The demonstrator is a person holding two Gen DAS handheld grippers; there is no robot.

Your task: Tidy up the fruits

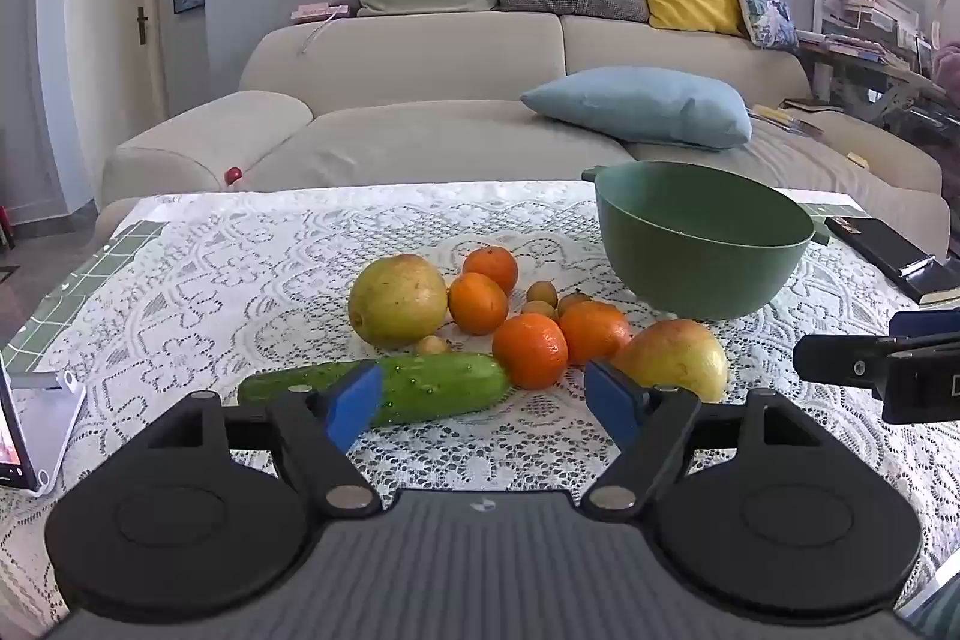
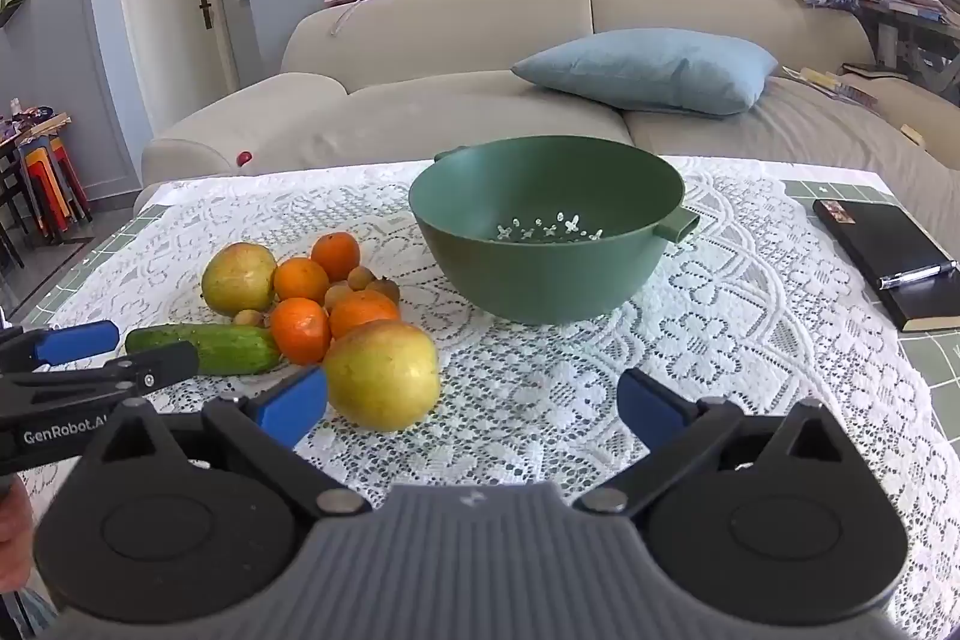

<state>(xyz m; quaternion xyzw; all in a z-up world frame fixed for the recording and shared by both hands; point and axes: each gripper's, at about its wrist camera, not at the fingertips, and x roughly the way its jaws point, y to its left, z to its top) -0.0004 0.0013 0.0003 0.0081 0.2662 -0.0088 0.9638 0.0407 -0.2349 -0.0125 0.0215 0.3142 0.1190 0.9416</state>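
From my left wrist, my left gripper [image 1: 483,400] hangs with jaws spread wide and empty over the cucumber [image 1: 420,385]; oranges [image 1: 531,349] and pears [image 1: 399,298] lie clustered on the surface [image 1: 210,280], left of the bowl [image 1: 702,250].

From my right wrist, my right gripper [image 2: 474,397] has jaws released, holding nothing, beside the near pear [image 2: 384,376]; the bowl [image 2: 552,274] stands behind.

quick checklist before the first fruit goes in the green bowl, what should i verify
1. Left gripper open with nothing between its pads: ok.
2. Right gripper open with nothing between its pads: ok.
3. Green bowl upright on the lace cloth, nothing inside it: ok.
4. Nearest pear free to grasp, right gripper not yet around it: ok.
5. Fruits sorted from the cucumber: not ok, the cucumber lies against an orange in the pile.
6. Notebook clear of the bowl: ok, it lies apart near the table edge.
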